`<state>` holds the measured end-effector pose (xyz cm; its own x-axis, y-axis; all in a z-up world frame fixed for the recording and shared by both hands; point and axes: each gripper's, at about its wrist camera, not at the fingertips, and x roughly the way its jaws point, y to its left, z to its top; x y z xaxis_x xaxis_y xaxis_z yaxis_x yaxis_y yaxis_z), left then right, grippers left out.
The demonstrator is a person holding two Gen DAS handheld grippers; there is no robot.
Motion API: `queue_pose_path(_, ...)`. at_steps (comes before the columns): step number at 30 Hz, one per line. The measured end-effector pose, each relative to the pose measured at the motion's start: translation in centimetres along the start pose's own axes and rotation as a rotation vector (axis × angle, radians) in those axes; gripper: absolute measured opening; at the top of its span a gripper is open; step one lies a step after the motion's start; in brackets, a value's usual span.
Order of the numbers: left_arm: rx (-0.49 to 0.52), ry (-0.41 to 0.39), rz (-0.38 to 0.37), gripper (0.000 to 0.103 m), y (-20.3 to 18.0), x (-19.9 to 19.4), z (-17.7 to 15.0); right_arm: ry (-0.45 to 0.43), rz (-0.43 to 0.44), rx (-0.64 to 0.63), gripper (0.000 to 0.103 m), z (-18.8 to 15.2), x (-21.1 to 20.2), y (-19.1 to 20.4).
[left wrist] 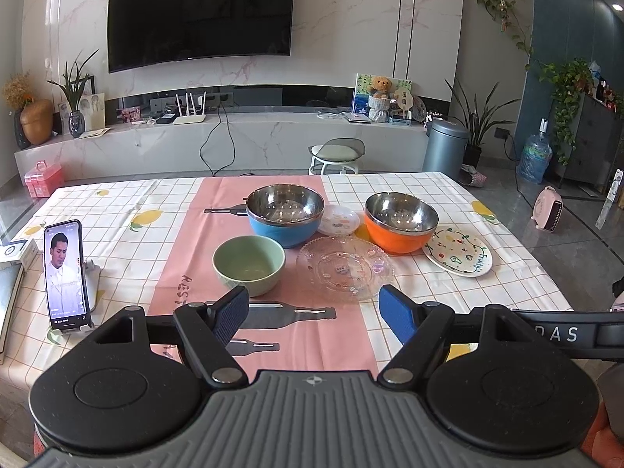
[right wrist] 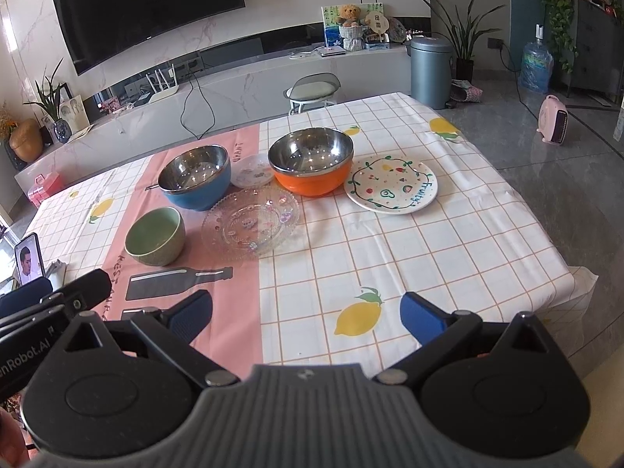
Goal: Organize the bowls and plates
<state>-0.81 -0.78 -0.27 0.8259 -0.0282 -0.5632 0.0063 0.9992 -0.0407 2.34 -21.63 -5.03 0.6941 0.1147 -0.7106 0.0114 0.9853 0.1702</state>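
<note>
three bowls stand mid-table: a matte green bowl (left wrist: 249, 264), empty, with a steel-lined blue bowl (left wrist: 285, 214) and orange bowl (left wrist: 401, 221) behind. the scalloped clear glass plate (left wrist: 345, 268) lies between them, a small white plate (left wrist: 338, 220) behind it, a fruit-painted plate (right wrist: 391, 184) touching the orange bowl's right side. left gripper (left wrist: 314, 314) and right gripper (right wrist: 306, 318) hover over the checked tablecloth (right wrist: 390, 253), jaws wide apart, holding nothing.

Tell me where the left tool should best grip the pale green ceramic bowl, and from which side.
Probably the near rim of the pale green ceramic bowl: it stands upright and empty, open side up, apart from the blue-sided steel bowl and the clear glass plate. The open left tool could come from the near side, one finger inside the wall and one outside.
</note>
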Motion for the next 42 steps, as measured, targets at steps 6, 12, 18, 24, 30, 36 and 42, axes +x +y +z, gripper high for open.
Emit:
queue_pose_path(6,-0.002,0.003,0.000,0.089,-0.1,0.1,-0.2,0.001,0.000,0.001,0.100,-0.1,0.1,0.0)
queue_pose_path(12,-0.004,0.002,-0.003,0.089,-0.1,0.1,-0.3,0.004,0.000,0.001,0.100,-0.3,0.1,0.0)
queue_pose_path(18,-0.055,0.011,-0.037,0.084,0.9,0.6,-1.5,-0.021,0.007,-0.003,0.100,-0.7,1.0,0.1)
queue_pose_path(24,-0.173,0.038,-0.063,0.068,3.5,1.8,-1.9,-0.093,0.035,-0.010,0.100,-1.3,2.3,0.0)
queue_pose_path(30,-0.281,0.086,-0.088,0.055,6.0,3.6,-2.0,-0.215,0.094,-0.132,0.100,-1.8,3.7,1.4)
queue_pose_path(36,-0.342,0.137,-0.098,0.046,8.2,6.1,-2.5,-0.243,0.112,-0.243,0.100,-1.7,6.2,3.4)
queue_pose_path(42,-0.388,0.160,-0.080,0.044,10.1,8.5,-2.4,-0.161,0.181,-0.241,0.079,-0.1,9.8,5.9)
